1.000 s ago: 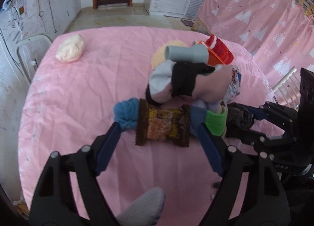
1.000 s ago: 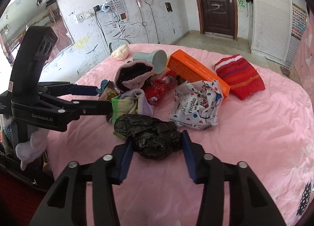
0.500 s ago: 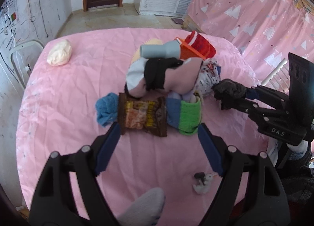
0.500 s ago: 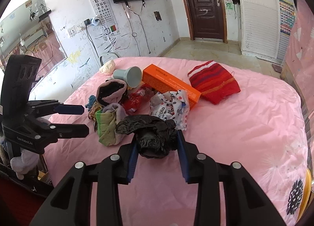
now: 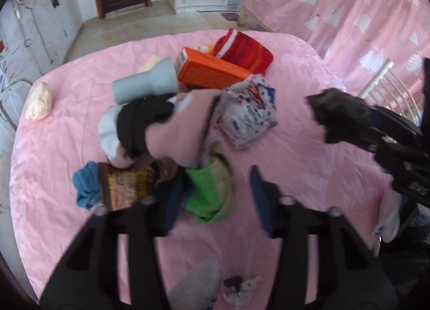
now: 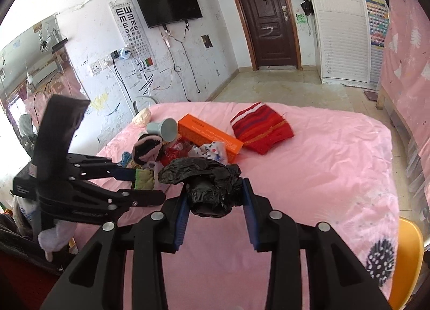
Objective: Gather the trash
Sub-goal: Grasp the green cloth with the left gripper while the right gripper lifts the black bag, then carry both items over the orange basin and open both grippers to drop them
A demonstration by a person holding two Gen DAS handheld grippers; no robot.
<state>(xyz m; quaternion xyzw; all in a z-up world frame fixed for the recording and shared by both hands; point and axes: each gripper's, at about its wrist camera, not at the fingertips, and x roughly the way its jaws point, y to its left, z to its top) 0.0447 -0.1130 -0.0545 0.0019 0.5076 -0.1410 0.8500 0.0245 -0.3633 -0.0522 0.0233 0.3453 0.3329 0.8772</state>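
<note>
Right gripper [image 6: 215,203] clamped on the crumpled black plastic bag [image 6: 207,185], now lifted clear of the pink bedspread [image 6: 322,164]. A second ago the bag lay on the cover with the fingers only set around it, so the pick-up is done. From the left wrist view the bag hangs in the air to the right of the clutter pile, well apart from it.

Left gripper [image 5: 213,198] empty, its fingers spread wide. It has swung right: earlier it framed the brown snack wrapper [image 5: 126,185]; now it straddles the green-cuffed sock [image 5: 212,194], with the wrapper at its left finger (view is motion-blurred, contact unclear).

Still on the bed: wrapper, white printed tissue pack [image 5: 247,116], orange carton [image 5: 209,72], grey funnel-shaped tube [image 5: 145,85], red knitted item [image 5: 244,49].

Judgement: the bag is probably the collecting sack; the left gripper likely has to help open it before the wrapper and tissue pack can go in.
</note>
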